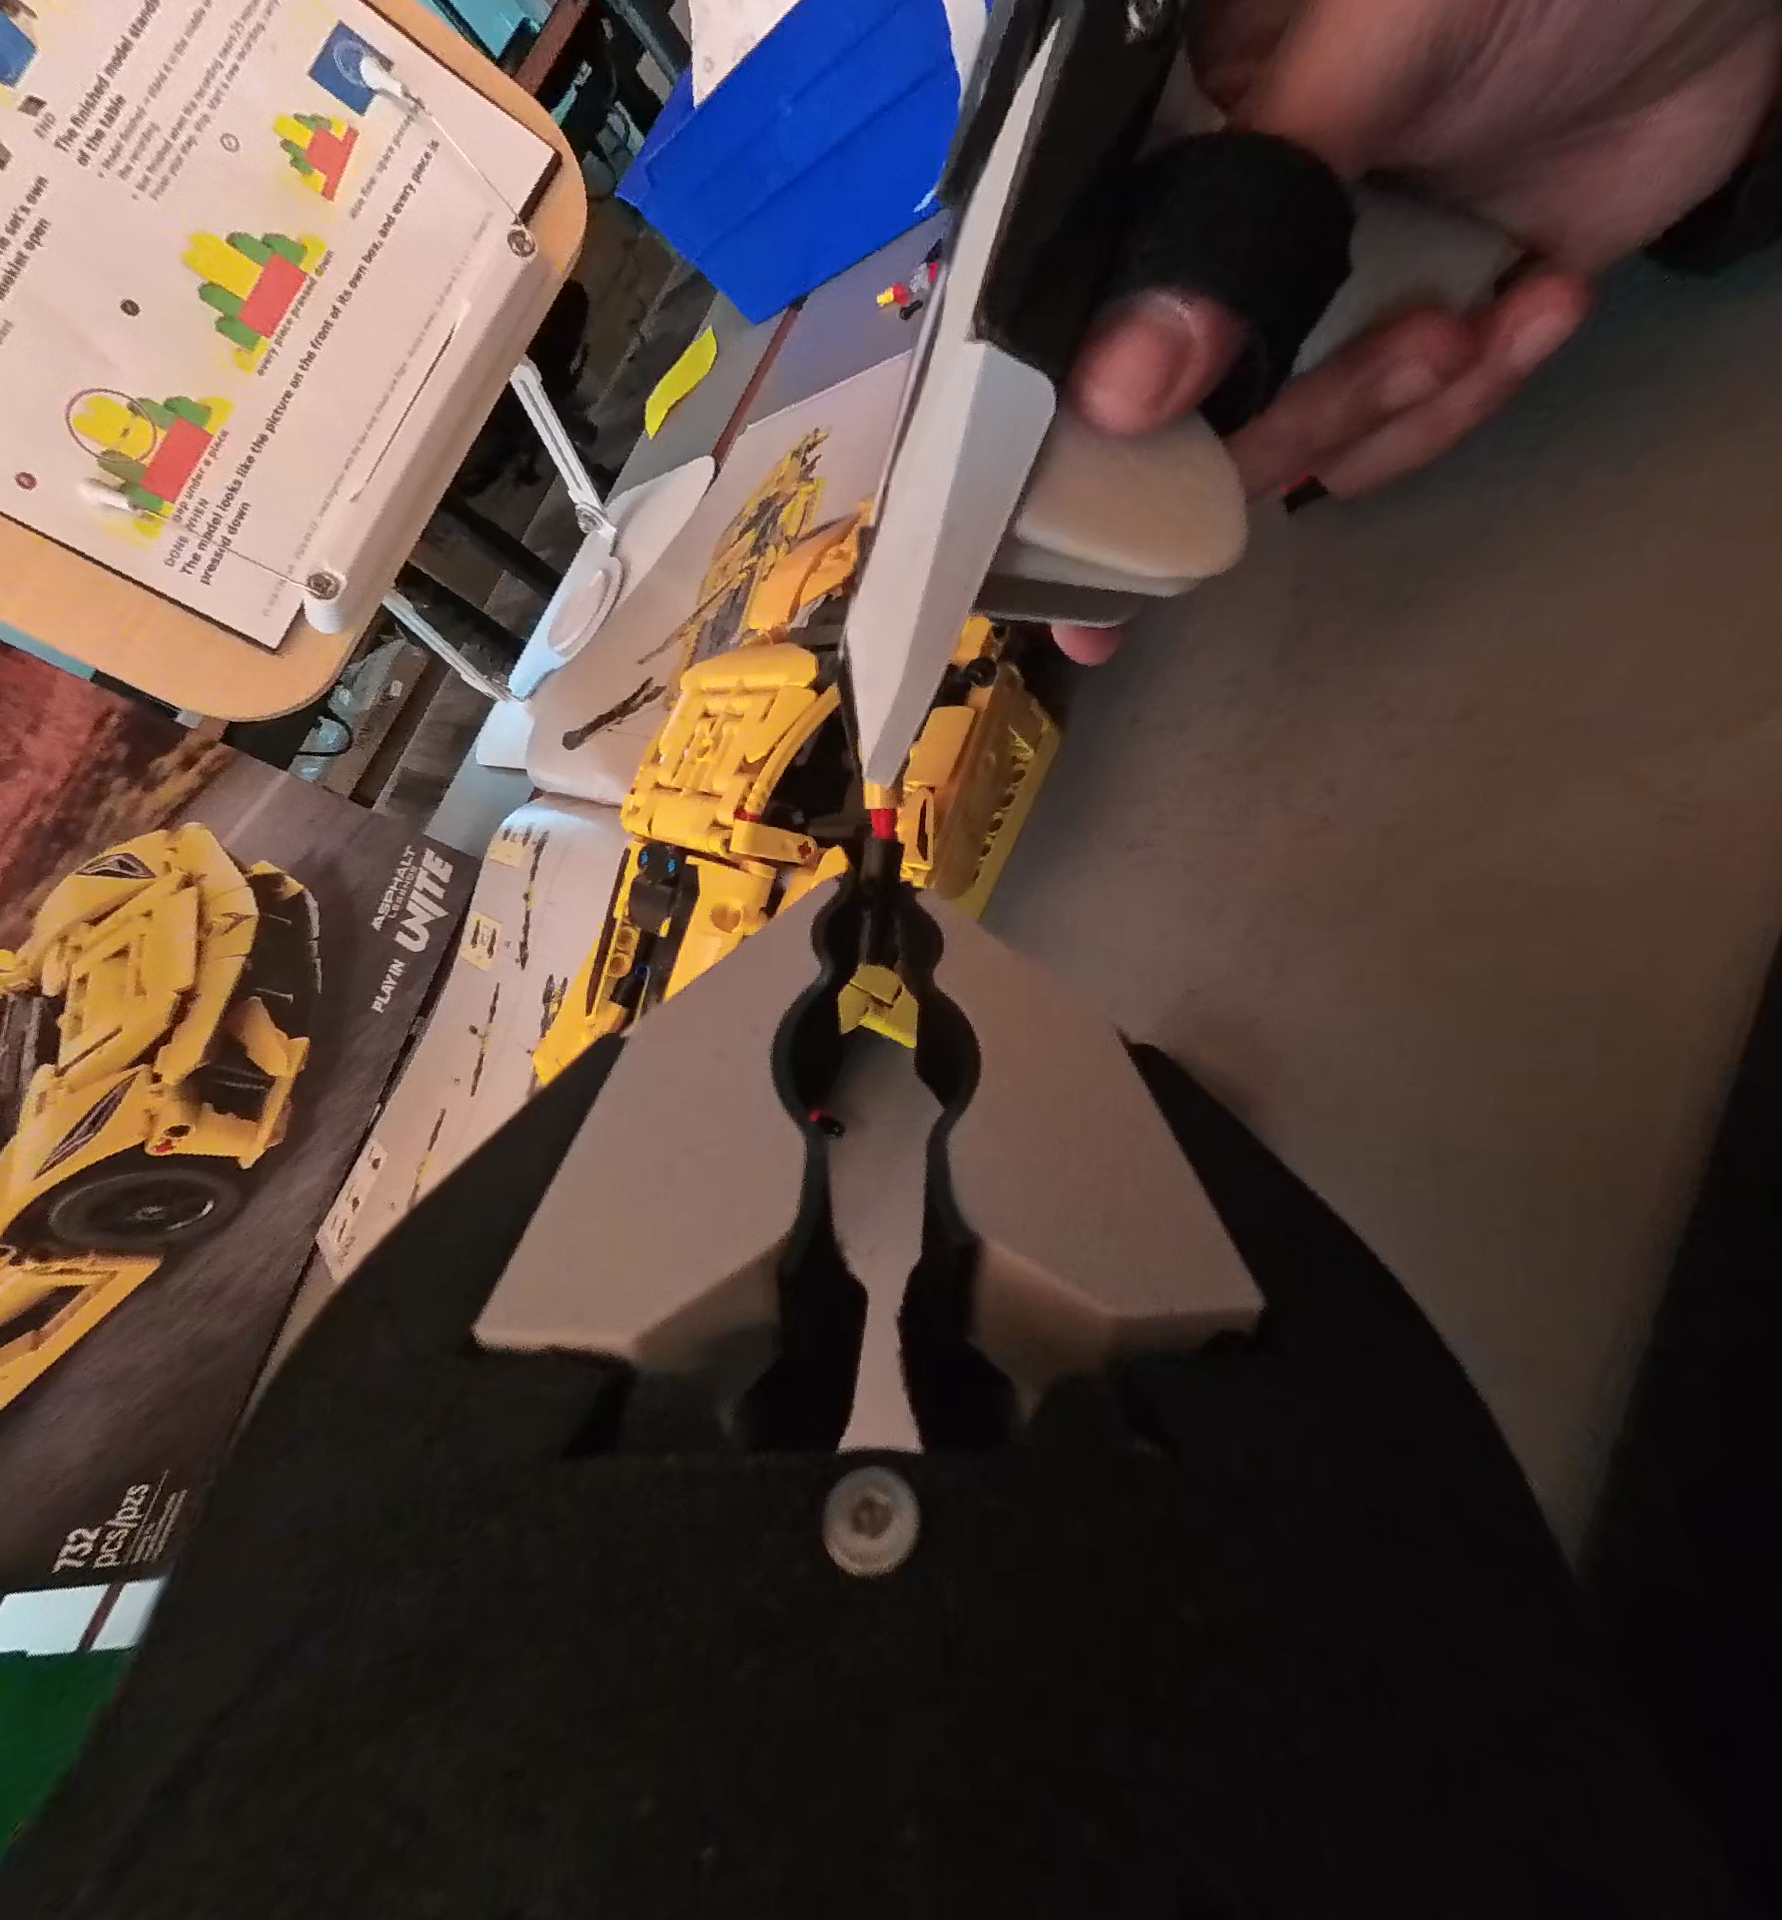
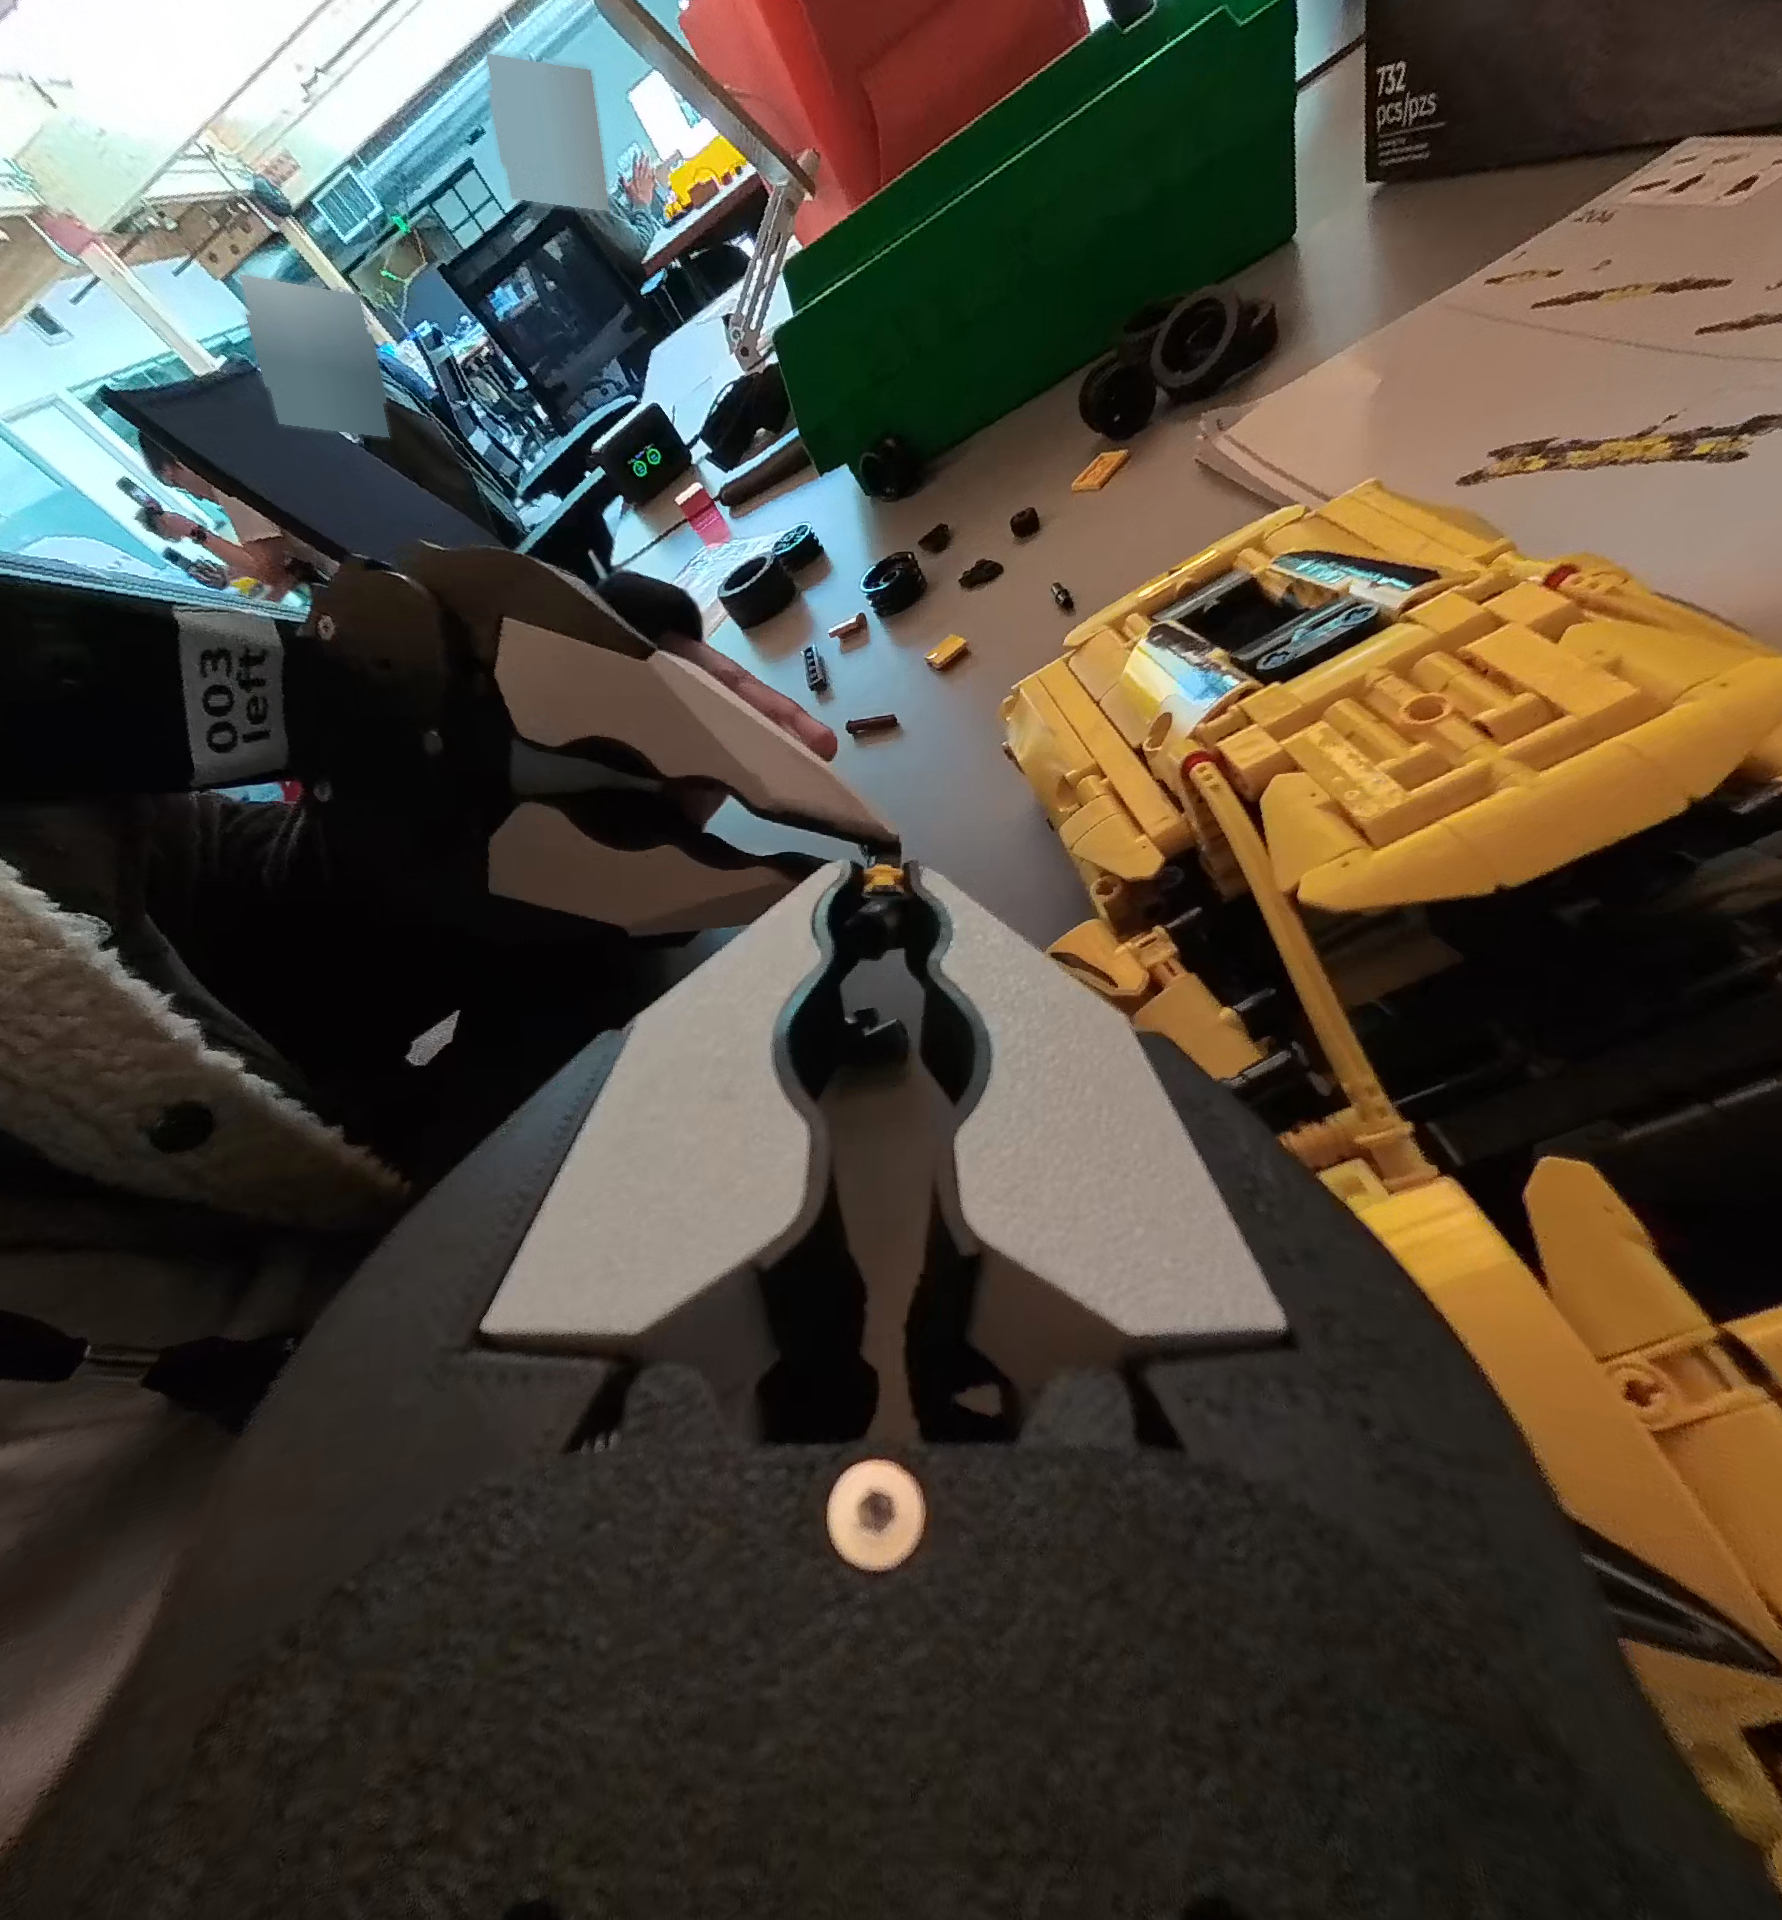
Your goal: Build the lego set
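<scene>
A busy workshop lies behind the grey desk (image 2: 928,748). Above its near edge, the left gripper (image 1: 871,896) and right gripper (image 2: 879,885) are each closed on an end of one small yellow-and-black sub-assembly (image 2: 882,883), tips meeting. Joining appears to be in hand; next, steady aligned pressure is called for. One yellow car (image 2: 1386,748) is seen alongside, several loose tyres (image 2: 1178,348) farther back, and one green bin (image 2: 1032,260).
</scene>
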Motion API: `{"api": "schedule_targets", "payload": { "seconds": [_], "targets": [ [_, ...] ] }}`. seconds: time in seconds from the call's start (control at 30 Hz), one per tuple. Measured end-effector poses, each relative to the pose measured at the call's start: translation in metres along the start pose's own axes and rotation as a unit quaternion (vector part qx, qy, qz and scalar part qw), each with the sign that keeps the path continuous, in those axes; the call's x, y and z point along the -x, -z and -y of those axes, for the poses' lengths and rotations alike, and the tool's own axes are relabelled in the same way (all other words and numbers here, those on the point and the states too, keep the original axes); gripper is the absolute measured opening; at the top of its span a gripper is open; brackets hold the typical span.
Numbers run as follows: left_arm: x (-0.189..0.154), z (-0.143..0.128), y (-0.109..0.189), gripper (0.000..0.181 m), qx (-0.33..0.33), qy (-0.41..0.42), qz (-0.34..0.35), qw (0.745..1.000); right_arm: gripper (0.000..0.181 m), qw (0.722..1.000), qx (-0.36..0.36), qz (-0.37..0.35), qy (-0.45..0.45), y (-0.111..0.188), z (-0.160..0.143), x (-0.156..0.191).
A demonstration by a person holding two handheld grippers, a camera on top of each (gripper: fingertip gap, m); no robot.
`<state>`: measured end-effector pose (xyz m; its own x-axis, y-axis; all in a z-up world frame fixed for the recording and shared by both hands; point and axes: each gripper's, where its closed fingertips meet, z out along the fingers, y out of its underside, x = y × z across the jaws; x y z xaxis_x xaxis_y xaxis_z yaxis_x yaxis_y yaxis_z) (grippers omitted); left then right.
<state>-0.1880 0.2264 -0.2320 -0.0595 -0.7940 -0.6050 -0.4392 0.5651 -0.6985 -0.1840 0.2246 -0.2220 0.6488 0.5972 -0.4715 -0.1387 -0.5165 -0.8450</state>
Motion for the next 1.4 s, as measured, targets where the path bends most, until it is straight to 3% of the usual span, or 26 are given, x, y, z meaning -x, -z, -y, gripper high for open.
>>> {"api": "schedule_targets", "payload": {
  "seconds": [0.1,0.37,0.57,0.77,1.03,1.17,1.3,1.4],
  "targets": [
    [0.001,-0.001,-0.001,0.005,0.002,0.026,-0.007,1.0,0.007,1.0,-0.006,-0.004,-0.006,-0.001,0.001,-0.001],
    [0.004,-0.004,-0.004,0.005,-0.013,0.199,-0.066,0.978,0.007,0.999,-0.02,-0.041,0.023,-0.005,0.004,-0.005],
    [-0.001,-0.009,-0.006,0.004,0.016,0.133,-0.045,0.99,0.007,0.996,0.008,-0.066,0.054,-0.006,-0.003,-0.008],
    [-0.002,-0.01,-0.007,0.004,0.017,0.159,-0.057,0.986,0.007,0.993,0.013,-0.082,0.083,-0.008,-0.003,-0.007],
    [-0.001,-0.009,-0.007,0.004,-0.007,0.261,-0.104,0.96,0.008,0.981,0.018,-0.118,0.151,-0.009,-0.001,-0.006],
    [-0.004,-0.012,-0.009,0.004,0.006,0.256,-0.105,0.961,0.008,0.977,0.029,-0.135,0.165,-0.011,-0.003,-0.008],
    [-0.004,-0.013,-0.009,0.005,0.023,0.201,-0.076,0.976,0.008,0.977,0.038,-0.136,0.16,-0.011,-0.005,-0.009],
    [-0.003,-0.009,-0.008,0.006,-0.001,0.24,-0.096,0.966,0.008,0.982,0.022,-0.124,0.143,-0.009,-0.001,-0.008]
  ]
}}
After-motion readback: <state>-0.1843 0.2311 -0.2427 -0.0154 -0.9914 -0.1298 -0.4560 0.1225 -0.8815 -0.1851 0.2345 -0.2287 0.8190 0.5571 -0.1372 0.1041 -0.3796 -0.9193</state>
